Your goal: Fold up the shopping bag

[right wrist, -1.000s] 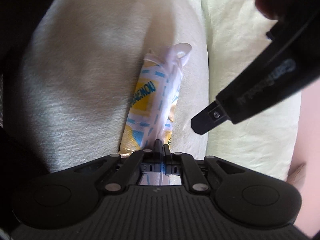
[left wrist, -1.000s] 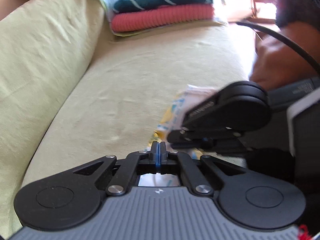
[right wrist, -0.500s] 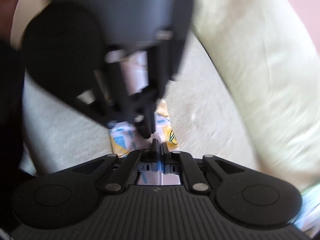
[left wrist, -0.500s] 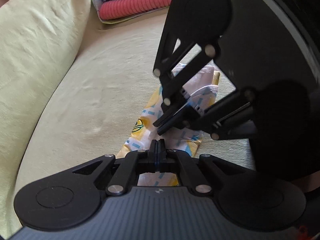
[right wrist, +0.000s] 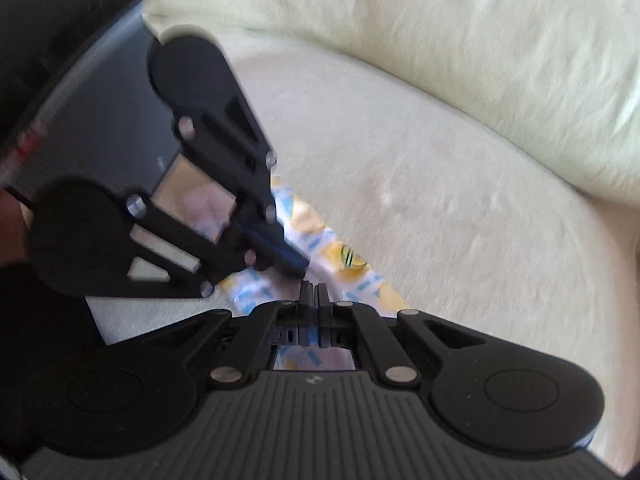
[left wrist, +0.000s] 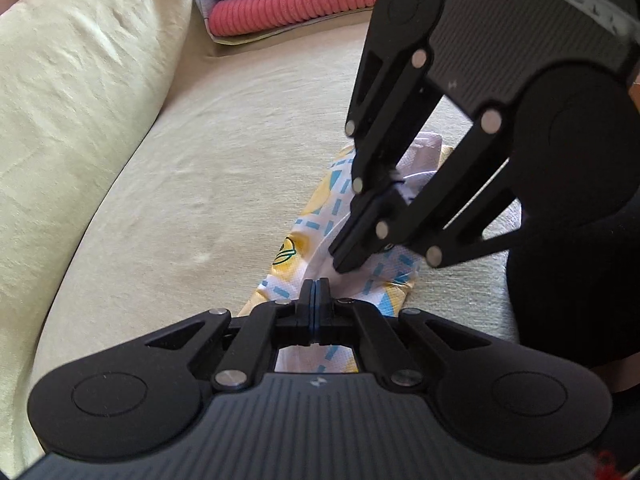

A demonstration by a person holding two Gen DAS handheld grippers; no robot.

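Note:
The shopping bag [left wrist: 308, 232] [right wrist: 352, 276], white with yellow and blue print, lies folded into a narrow strip on the pale sofa seat [left wrist: 208, 184]. My left gripper [left wrist: 316, 290] [right wrist: 298, 266] is shut, with its tips at the bag's near part. I cannot see whether fabric is between its fingers. My right gripper [left wrist: 342, 266] [right wrist: 314, 294] comes down from the upper right and nearly meets the left tips. It is shut on a raised white fold of the bag. The bag's far crumpled end [left wrist: 424, 156] shows through the right gripper's linkage.
Folded red and teal textiles [left wrist: 296, 12] lie at the far end of the seat. The sofa's back cushion [left wrist: 80, 100] [right wrist: 440, 40] runs along one side. A person's dark sleeve [left wrist: 580, 280] fills the right of the left wrist view.
The right gripper has swung in from the right, risen and rolled, so it now points steeply down at the bag in front of the left gripper. The left gripper has stayed put.

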